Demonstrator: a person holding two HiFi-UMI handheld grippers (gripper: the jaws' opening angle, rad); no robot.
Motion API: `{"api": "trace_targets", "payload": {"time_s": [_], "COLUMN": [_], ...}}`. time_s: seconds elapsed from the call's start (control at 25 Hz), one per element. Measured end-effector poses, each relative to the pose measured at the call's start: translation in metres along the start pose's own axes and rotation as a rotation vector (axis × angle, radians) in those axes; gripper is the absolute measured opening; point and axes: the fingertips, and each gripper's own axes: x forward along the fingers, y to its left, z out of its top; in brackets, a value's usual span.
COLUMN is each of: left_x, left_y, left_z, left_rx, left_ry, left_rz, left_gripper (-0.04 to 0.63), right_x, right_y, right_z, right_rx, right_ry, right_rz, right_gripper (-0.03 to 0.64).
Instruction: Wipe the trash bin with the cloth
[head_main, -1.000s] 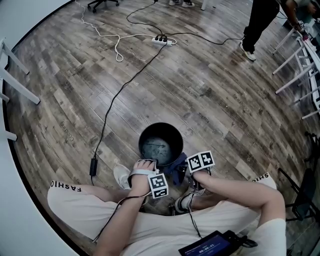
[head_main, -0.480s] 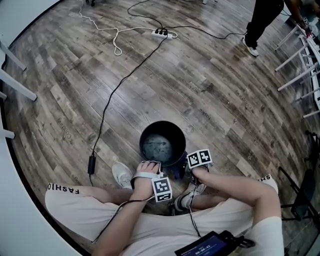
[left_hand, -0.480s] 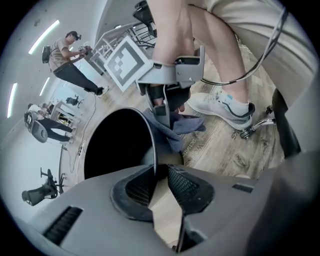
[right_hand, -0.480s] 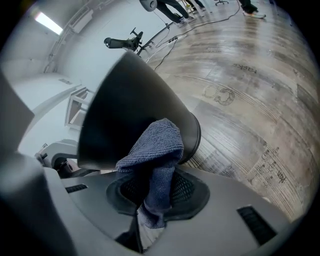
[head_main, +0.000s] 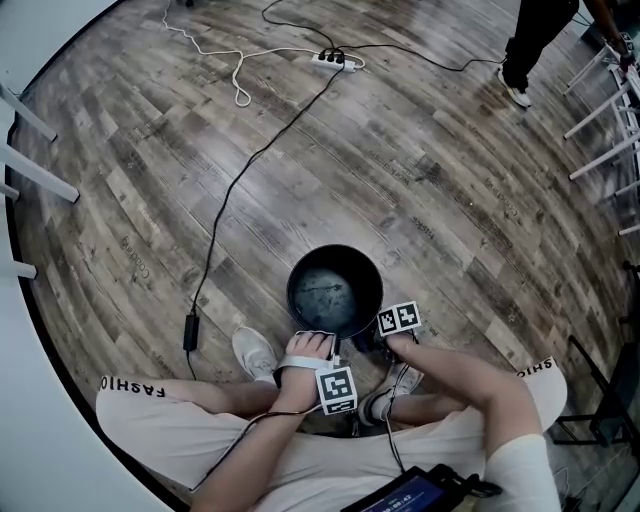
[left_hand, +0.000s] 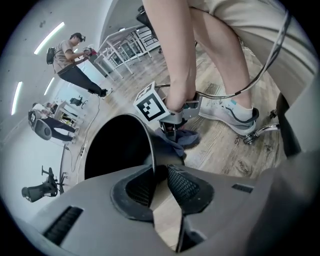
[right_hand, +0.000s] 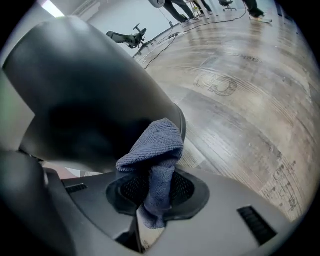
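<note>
Okay, wipe step was under way on the outside of the trash bin (head_main: 335, 296), which stood upright on the wood floor (head_main: 420, 170) right in front of the seated person's feet.

Right gripper (right_hand: 152, 192) was clenched on the blue cloth (right_hand: 153, 150). A bunch of the fabric stuck out past the pads. In the right gripper view that bunch sat against the bin's dark outer wall, low down near the base edge. Left gripper view showed the same: cloth down by the floor, at the bin's side nearest the person. Contact looked real, but how hard it pressed I couldn't tell.

Left gripper (left_hand: 159, 172) straddled the bin's near rim, one pad inside, one outside. Its jaws had just been closing with the thin wall between them. A sliver of floor showed between the pads, so I read them as not yet pinched on the rim.

Judgement: low-wall pass on the near side, rest of the outside and the inside probably not done.

Next move likely calls for the left jaws to finish clamping the rim so the bin won't slide or tip. Then the right one should drag the cloth up or around the wall, kept pressed flat and without shedding the fabric.
</note>
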Motion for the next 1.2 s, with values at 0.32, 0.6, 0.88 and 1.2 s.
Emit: {"api": "trace_targets", "payload": {"time_s": [0.32,0.6,0.88,1.2], "left_x": [0.002,-0.004,-0.01,-0.005], "left_y": [0.002,0.001,0.009,0.013], "left_z": [0.008,0.01,-0.013,-0.039], "left_rx": [-0.018,-0.057,-0.052,-0.039], "left_ry": [-0.022,-0.065,-0.015,0.047], "left_rz": [0.0,-0.035,-0.064,-0.04], "left_gripper": [0.089,0.091,0.172,0.175], "right_x": [0.033,0.002,-0.07,-0.15], "right_y": [-0.043,-0.014,0.041,0.118], "right_z": [0.0,-0.004,0.008,0.003], "right_rx": [0.058,0.08,0.105,0.046], "right_ry": [-0.033,0.015,0.017,0.04], "right_rz": [-0.096,-0.094,-0.036,0.069], "right_gripper": [0.084,0.084,0.083,0.083]}}
